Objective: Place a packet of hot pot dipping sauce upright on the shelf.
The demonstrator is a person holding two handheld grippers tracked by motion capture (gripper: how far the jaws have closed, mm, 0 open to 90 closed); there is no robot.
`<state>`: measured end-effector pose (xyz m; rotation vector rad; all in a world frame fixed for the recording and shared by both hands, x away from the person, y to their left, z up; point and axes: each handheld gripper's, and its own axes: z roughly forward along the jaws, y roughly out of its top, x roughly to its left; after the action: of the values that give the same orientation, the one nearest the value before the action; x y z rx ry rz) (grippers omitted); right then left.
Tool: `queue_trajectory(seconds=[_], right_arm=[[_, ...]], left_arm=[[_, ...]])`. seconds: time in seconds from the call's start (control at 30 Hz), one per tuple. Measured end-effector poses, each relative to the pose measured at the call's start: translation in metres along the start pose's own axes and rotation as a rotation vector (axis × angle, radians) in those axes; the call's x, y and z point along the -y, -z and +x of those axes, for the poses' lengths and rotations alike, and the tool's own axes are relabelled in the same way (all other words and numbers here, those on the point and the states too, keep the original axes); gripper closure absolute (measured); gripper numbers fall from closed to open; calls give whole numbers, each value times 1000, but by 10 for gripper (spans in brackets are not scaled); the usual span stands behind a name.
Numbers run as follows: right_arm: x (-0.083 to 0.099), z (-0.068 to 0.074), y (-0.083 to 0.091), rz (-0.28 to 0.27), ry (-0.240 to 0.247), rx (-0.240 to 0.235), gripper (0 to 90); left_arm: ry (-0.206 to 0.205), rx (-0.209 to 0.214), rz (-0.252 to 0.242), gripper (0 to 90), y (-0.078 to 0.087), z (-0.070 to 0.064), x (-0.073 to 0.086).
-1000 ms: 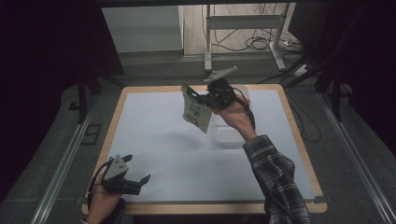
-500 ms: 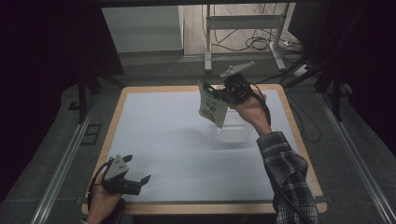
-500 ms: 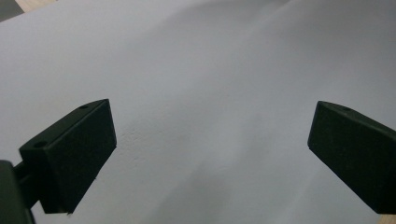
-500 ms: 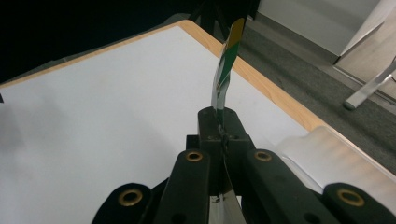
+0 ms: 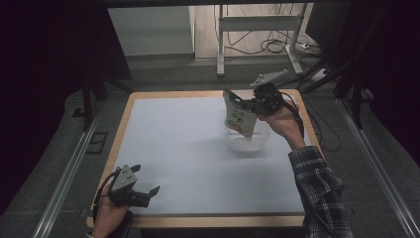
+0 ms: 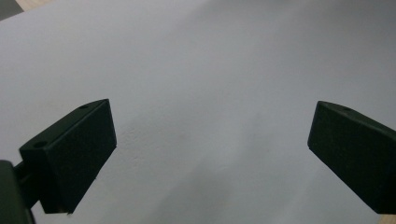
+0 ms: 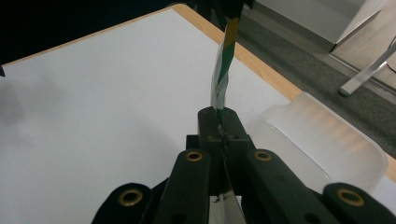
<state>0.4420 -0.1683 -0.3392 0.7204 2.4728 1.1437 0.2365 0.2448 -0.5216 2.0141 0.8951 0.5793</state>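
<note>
High view: green-and-white pouch [image 5: 240, 119] hangs tilted in the air over the clear plastic container [image 5: 246, 141] at the far right of the white table [image 5: 188, 148], low corner just above the rim; can't tell if it touches. Right gripper [image 5: 253, 105] has its jaws pinched shut on the pouch's edge; right gripper view shows the pouch [image 7: 221, 79] edge-on, thin as a flat film, w/ the container [image 7: 322, 140] just beside and below. Judging by that, it's light, floppy, prob. slick, so it'll swing and fold. Best grip is on the flat sealed edge, deep in the jaws, not the soft body. Left gripper [image 5: 148, 193] rests at the near left corner, well apart, jaws wide apart over bare table, holding nothing.
</note>
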Motion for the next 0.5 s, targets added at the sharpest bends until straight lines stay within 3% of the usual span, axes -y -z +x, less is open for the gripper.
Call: queue_trajectory(seconds=[0.5], right_arm=[[26,-10,20,18,-30,5,895]], left_arm=[[1,-1,3,9,0,0,0]])
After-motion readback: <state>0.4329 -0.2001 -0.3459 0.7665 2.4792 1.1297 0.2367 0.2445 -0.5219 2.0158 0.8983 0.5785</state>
